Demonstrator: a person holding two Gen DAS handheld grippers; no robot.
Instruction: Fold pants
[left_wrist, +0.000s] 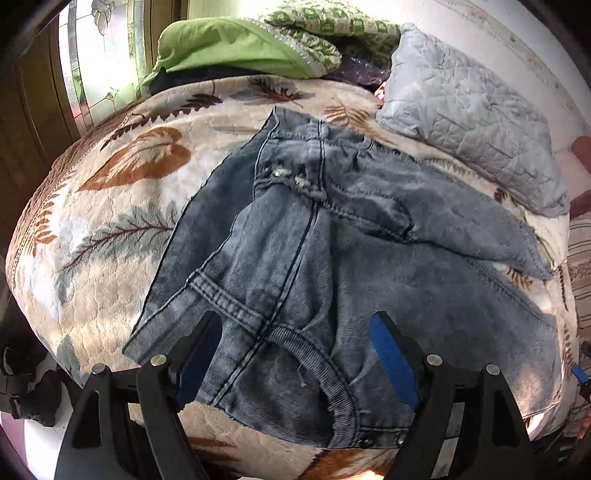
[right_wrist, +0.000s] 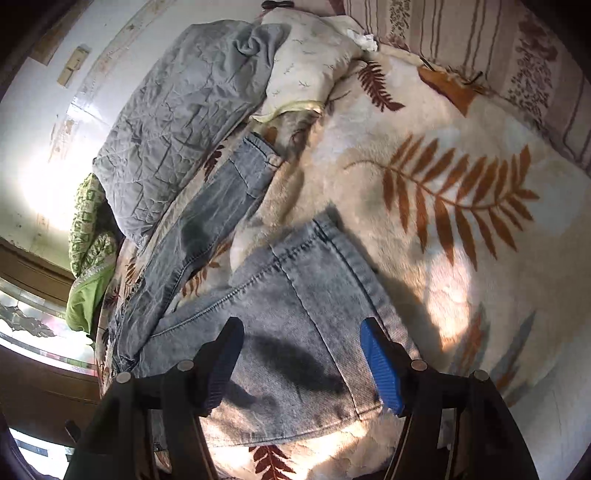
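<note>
Both tongs stand spread wide, pinching nothing. Left gripper (left_wrist: 295, 328) hangs over the waistband end of the jeans (left_wrist: 332, 240), its fingers straddling the back pocket; whether the pads (left_wrist: 393, 360) touch cloth cannot be told. Right gripper (right_wrist: 301, 332) hovers above a leg hem, fingers either side of it. Farther on, the second leg runs up beside the grey quilt (right_wrist: 184, 122), its waist end cut off at the frame's lower left. Leaf-print blanket (right_wrist: 461, 177) lies bare to the right of the hems.
</note>
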